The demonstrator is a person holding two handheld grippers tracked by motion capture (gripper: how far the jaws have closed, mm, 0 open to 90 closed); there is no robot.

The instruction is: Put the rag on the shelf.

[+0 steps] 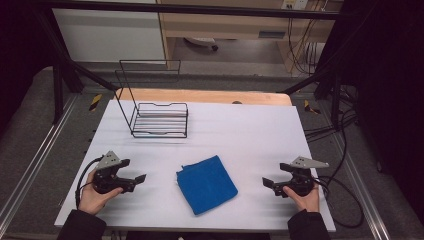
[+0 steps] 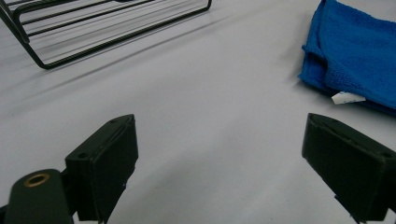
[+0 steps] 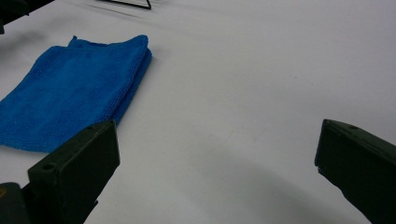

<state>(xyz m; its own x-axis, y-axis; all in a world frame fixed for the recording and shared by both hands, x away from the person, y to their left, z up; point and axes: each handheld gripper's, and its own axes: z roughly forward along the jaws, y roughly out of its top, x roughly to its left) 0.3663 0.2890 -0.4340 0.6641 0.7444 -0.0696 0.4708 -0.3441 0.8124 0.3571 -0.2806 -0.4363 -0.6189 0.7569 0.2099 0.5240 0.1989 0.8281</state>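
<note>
**Two open grippers flanked a folded blue cloth**

One folded blue microfibre cloth (image 1: 206, 183) lay flat near the front middle of the white table (image 1: 240, 125), its layered edges stacked and a small white label peeking from one side in the left gripper view. It sat between the two tools, apart from both. Behind it, towards the far left, stood a black wire rack (image 1: 159, 119) with a tall wire back, well apart from the cloth.

To start well, the sensible move seemed to be bringing one set of jaws low to a corner or folded edge, sliding the lower jaw under all the layers before squeezing, so that the cloth would lift as one piece rather than peel open. The other tool could steady the opposite edge.

The left gripper (image 1: 141, 178) rested on the table to the cloth's left, jaws spread wide and holding nothing. The right gripper (image 1: 267, 183) sat to the cloth's right, jaws likewise wide apart and empty, pointing inward at the cloth.
</note>
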